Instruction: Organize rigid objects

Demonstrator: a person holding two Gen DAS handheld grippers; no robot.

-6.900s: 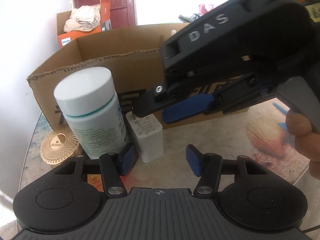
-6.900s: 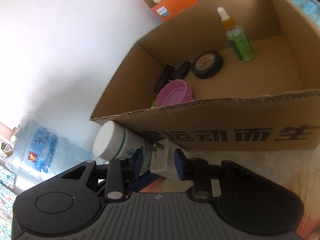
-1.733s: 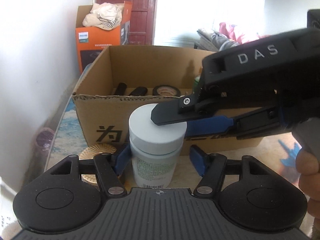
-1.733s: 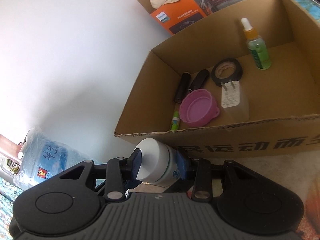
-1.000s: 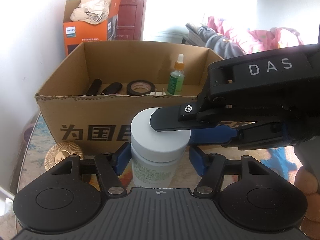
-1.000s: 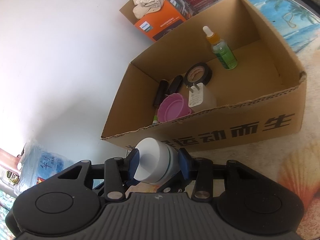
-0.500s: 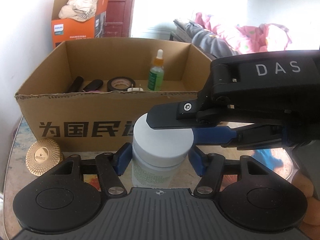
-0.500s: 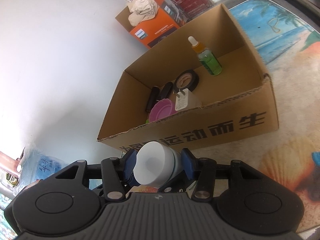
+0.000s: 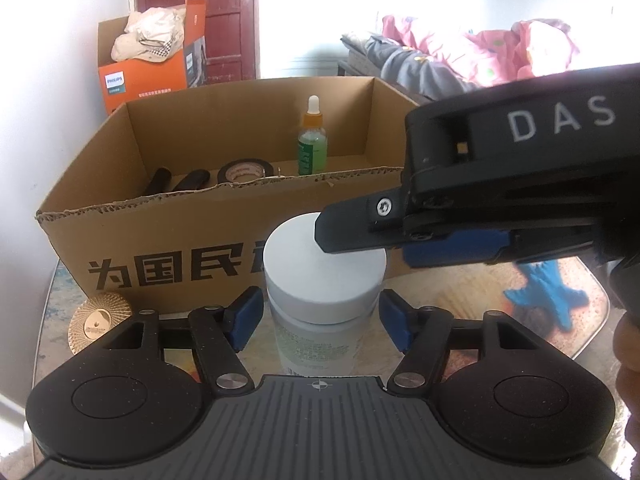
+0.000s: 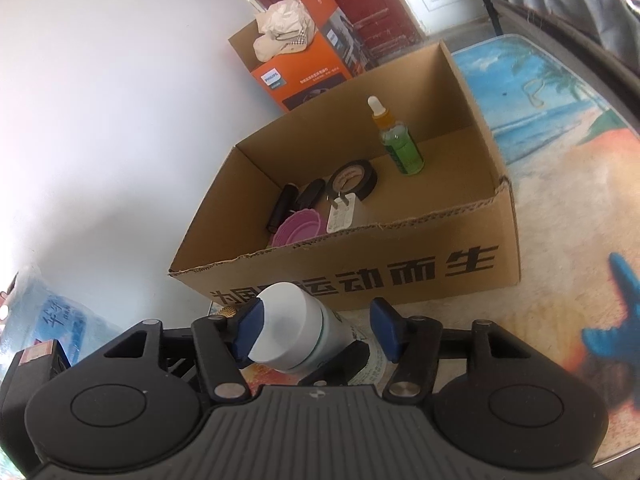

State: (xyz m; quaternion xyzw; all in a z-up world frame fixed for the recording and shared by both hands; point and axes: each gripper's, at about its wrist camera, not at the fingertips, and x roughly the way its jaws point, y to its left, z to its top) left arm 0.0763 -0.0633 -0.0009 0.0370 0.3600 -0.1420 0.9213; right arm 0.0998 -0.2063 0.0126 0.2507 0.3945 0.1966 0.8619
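Observation:
A white pill bottle [image 9: 320, 280] with a white cap stands on the table in front of the cardboard box [image 9: 168, 216]. My left gripper [image 9: 320, 318] is open, its blue pads either side of the bottle's body without touching. My right gripper [image 10: 316, 338] is open around the bottle's cap [image 10: 286, 334], the left pad close to it, the right pad apart. In the left wrist view the right gripper [image 9: 400, 232] comes in from the right over the cap. The box [image 10: 440, 264] holds a green dropper bottle [image 10: 400, 148], black tape roll [image 10: 354, 178], white charger [image 10: 340, 212], pink lid [image 10: 298, 228] and two black cylinders.
A gold ribbed disc [image 9: 100, 320] lies on the table left of the bottle, by the box front. An orange Philips box [image 10: 304, 60] stands behind the cardboard box against the white wall. A water jug [image 10: 60, 320] shows at the lower left.
Both grippers have swung right around the bottle. The right gripper's pads have opened wider around the cap. Several seconds ago the charger stood by the bottle; now it lies in the box.

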